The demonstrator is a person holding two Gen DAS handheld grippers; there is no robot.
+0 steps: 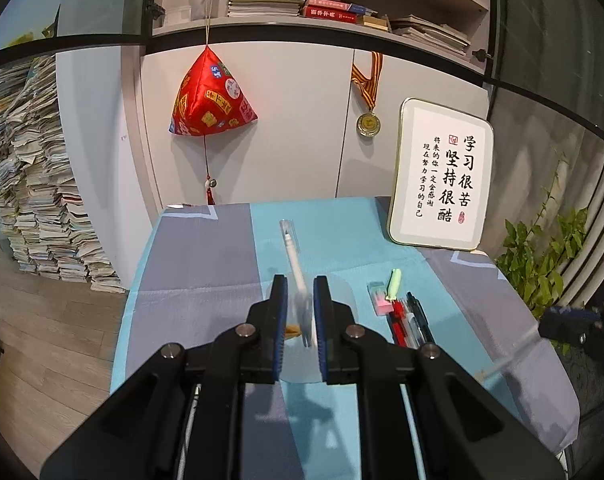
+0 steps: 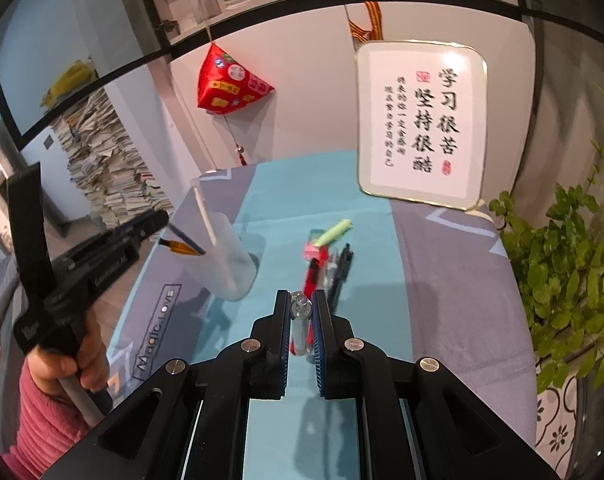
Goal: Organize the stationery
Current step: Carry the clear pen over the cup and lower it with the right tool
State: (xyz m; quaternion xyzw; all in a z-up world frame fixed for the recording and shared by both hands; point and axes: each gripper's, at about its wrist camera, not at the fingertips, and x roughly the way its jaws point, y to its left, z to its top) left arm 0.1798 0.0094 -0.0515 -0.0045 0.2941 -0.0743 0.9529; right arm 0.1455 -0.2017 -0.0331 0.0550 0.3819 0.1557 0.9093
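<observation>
A frosted plastic cup point(image 2: 226, 256) stands on the blue and grey tablecloth point(image 2: 441, 280) with a white pen point(image 2: 206, 216) and a brush in it. My left gripper point(image 1: 300, 294) is shut on the cup's rim point(image 1: 341, 292); the white pen point(image 1: 292, 252) sticks out past its fingers. My right gripper point(image 2: 300, 300) is shut on a clear pen point(image 2: 300, 324) and holds it above the cloth, right of the cup. A pile of pens point(image 2: 329, 264), a green highlighter point(image 2: 333, 232) and a pink eraser point(image 2: 313, 246) lies just beyond it.
A framed calligraphy board point(image 2: 421, 120) leans against the white cabinet at the back right. A leafy plant point(image 2: 569, 272) stands off the table's right edge. Paper stacks point(image 1: 34, 184) rise on the floor to the left. A red ornament point(image 1: 210, 96) hangs on the cabinet.
</observation>
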